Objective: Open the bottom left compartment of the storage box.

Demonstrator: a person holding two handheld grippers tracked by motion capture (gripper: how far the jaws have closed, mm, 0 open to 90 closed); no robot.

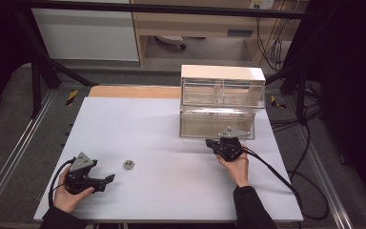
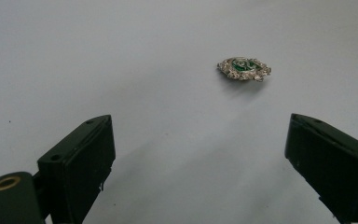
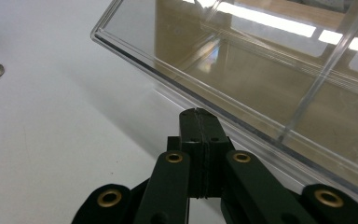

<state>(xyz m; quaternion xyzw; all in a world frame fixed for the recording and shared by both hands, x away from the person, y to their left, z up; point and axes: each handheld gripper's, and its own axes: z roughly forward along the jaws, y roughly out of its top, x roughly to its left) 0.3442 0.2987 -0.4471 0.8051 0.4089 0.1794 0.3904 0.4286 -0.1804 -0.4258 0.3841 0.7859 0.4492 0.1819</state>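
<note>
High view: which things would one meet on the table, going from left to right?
Left hand-held gripper → small brooch → right hand-held gripper → clear drawer cabinet.

Overhead light brightens the white table (image 1: 171, 143) while the surroundings stay dark; ceiling lamps glare on the clear plastic drawer cabinet (image 3: 270, 70); the near black jaws look soft.

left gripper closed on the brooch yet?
No: the left gripper has its jaws wide apart, and the brooch lies on the table ahead of them.
</note>
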